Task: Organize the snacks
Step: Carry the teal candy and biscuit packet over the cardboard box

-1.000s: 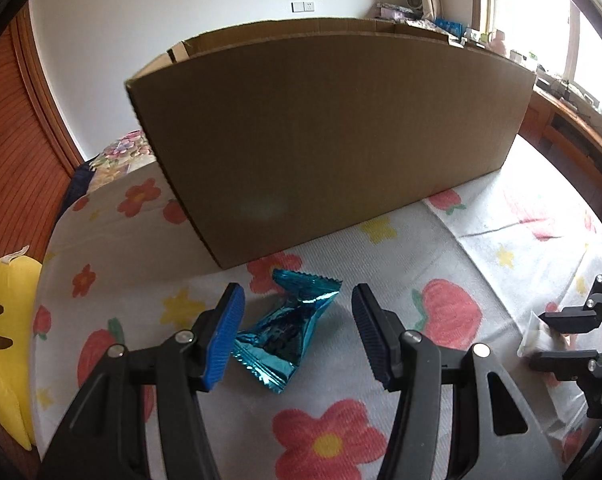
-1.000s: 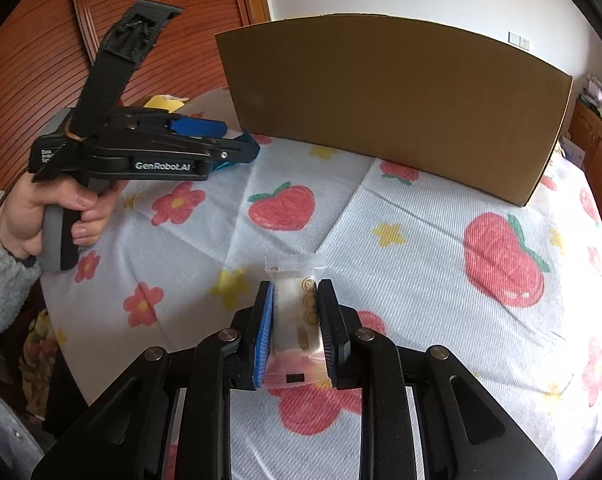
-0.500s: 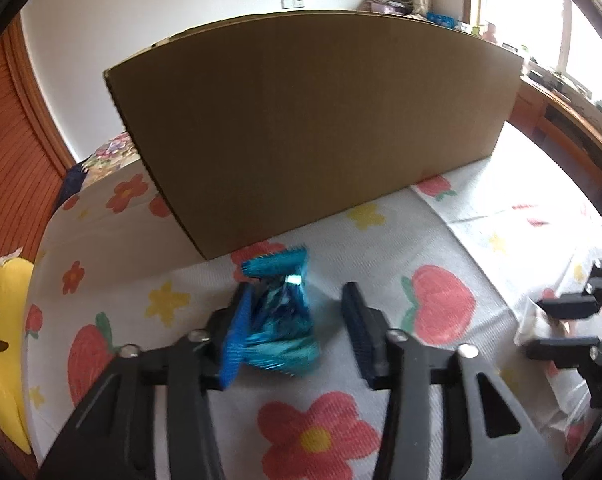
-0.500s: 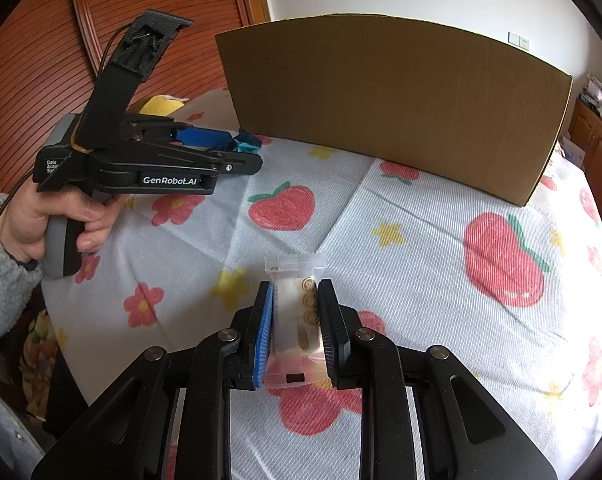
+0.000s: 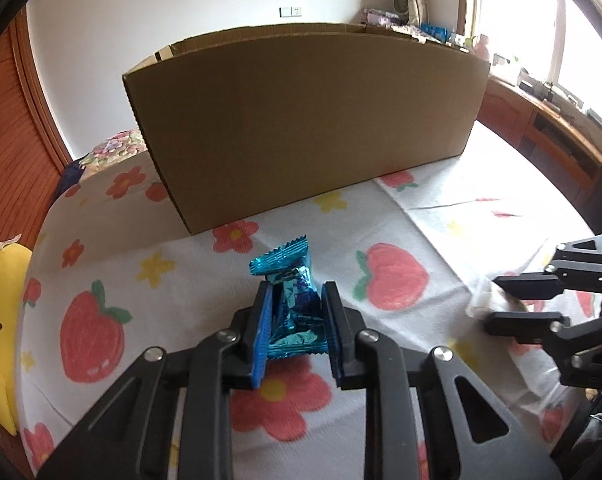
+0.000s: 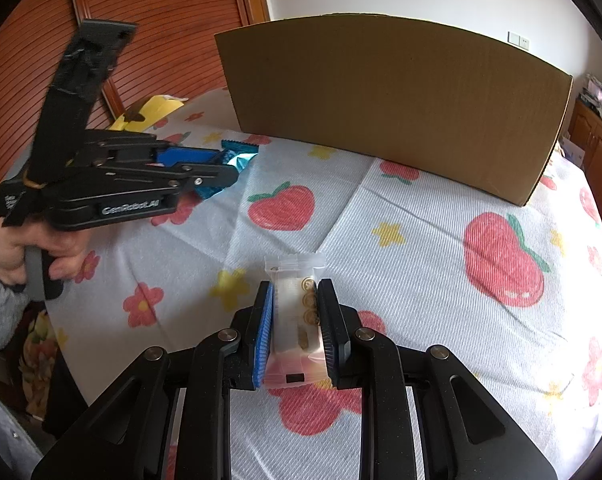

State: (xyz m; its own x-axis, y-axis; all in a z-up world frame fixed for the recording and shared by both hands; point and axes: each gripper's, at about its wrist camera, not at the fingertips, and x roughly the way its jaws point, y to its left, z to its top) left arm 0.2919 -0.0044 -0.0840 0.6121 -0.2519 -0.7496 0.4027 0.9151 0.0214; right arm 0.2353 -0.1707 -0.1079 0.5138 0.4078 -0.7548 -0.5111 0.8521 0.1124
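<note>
A: Where do the snacks sit right now?

B: The left gripper (image 5: 295, 312) has just been closing, and its blue pads now pinch the crinkled blue foil snack packet (image 5: 295, 304), lifted off the strawberry-and-flower printed tablecloth (image 5: 401, 216). The right gripper (image 6: 294, 320) is clamped on the clear plastic snack packet with round gold-printed biscuits (image 6: 297, 320), low over the cloth.

A: And the destination?

B: Probably the tall brown cardboard box (image 5: 301, 120) standing behind both, open at the top.

A: What might fail?

B: The foil is slick and puffy; the pads hold only its lower body, so it could squirt out during the lift over the high wall. A packet's dangling end might also catch the box rim. And both hands heading for the box together could knock grippers.
</note>
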